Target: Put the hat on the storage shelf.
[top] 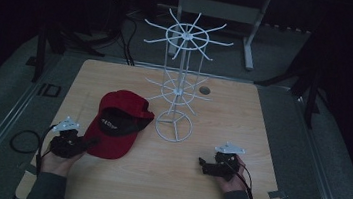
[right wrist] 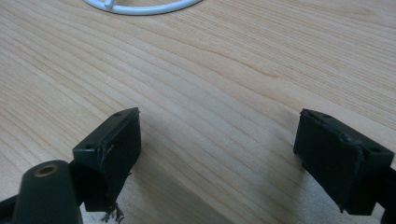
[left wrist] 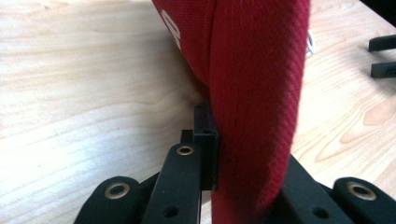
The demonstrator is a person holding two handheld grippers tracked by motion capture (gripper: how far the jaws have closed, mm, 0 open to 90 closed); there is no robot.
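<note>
A red cap (top: 116, 123) with a black inner band lies on the wooden table (top: 165, 184), left of centre. My left gripper (top: 91, 142) is at the cap's near-left edge and is shut on the brim. In the left gripper view the red brim (left wrist: 254, 93) stands upright between the jaws, with one black finger (left wrist: 205, 140) pressed on its left face and the other jaw hidden behind the cloth. My right gripper (top: 201, 161) rests low at the front right, apart from the cap. Its jaws (right wrist: 233, 144) stand wide open over bare wood.
A white wire display stand (top: 178, 87) with two tiers of radiating hooks rises behind the cap, and its ring base (right wrist: 140, 7) sits ahead of the right gripper. A small round hole (top: 204, 90) is in the table's far side. Dark floor and cables surround the table.
</note>
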